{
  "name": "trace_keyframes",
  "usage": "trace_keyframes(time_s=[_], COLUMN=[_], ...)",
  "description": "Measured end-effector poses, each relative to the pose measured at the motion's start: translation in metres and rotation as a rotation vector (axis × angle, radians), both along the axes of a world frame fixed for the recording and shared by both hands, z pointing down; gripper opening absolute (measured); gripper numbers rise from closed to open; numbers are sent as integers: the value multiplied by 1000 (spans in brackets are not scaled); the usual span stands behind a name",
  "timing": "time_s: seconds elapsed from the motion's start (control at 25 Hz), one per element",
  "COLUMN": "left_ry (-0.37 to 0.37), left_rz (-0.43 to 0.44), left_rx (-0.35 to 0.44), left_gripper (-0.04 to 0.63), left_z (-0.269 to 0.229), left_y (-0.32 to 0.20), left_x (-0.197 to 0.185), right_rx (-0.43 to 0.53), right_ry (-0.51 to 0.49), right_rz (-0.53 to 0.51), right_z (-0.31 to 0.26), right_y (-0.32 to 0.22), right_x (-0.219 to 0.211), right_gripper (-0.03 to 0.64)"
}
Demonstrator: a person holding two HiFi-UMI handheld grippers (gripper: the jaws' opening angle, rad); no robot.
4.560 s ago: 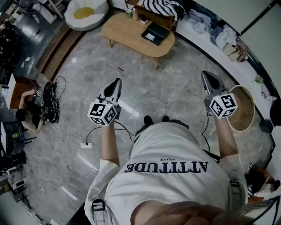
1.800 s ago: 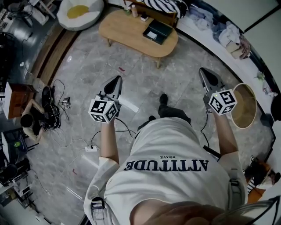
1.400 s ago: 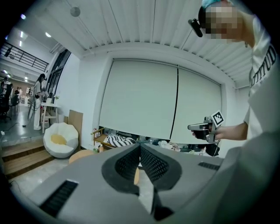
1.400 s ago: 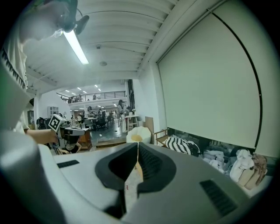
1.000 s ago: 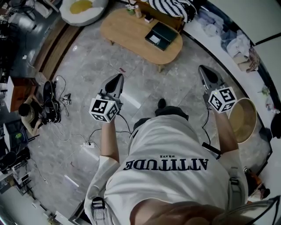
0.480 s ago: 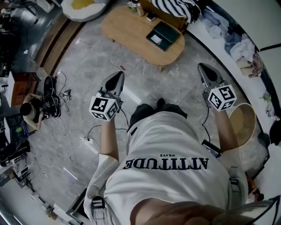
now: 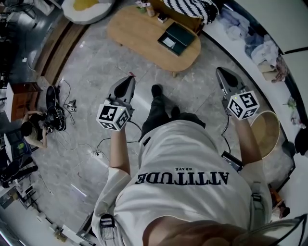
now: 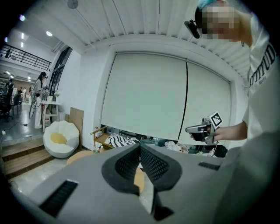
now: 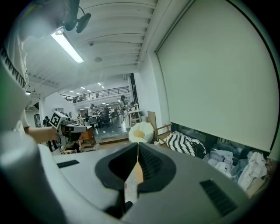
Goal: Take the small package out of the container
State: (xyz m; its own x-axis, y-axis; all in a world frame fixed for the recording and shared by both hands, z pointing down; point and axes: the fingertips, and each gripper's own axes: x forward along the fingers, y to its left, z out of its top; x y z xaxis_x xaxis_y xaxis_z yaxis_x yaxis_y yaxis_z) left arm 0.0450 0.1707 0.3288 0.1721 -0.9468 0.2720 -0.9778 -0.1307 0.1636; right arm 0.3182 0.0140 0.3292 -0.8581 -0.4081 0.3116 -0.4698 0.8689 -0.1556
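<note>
A dark flat container (image 7: 177, 37) lies on the light wooden coffee table (image 7: 139, 33) at the top of the head view, with a small pale package (image 7: 168, 42) at its near end. I hold both grippers out in front at waist height, well short of the table. The left gripper (image 7: 129, 79) points at the floor before the table, and its tips meet with nothing between them (image 8: 140, 146). To the right, the right gripper (image 7: 219, 71) is also shut and empty (image 9: 138, 146). Each gripper view shows the other gripper in a hand: (image 8: 199, 130), (image 9: 72, 127).
A round woven basket (image 7: 267, 127) stands on the floor at my right. Cables, a power strip (image 7: 98, 154) and a seated person (image 7: 33, 127) are at the left. A white and yellow beanbag (image 7: 86, 6) and piled clothes (image 7: 260, 43) line the far side.
I have walked forward; one leg now swings out ahead, and the basket has slid back along my right side. Both grippers keep their pose and stay shut.
</note>
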Motion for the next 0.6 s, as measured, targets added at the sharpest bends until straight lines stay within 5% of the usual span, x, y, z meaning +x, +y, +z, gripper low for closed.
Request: trace_keyframes(time_s=[0.6], left_ry=[8], left_rz=[115], left_rx=[-19], left_gripper=[21], left_z=[23], left_y=[-98], left_x=[-88], right_rx=[-37], right_ry=[59], right_rz=[92], right_z=[21], right_y=[-61], right_x=[-79], right_gripper=[21])
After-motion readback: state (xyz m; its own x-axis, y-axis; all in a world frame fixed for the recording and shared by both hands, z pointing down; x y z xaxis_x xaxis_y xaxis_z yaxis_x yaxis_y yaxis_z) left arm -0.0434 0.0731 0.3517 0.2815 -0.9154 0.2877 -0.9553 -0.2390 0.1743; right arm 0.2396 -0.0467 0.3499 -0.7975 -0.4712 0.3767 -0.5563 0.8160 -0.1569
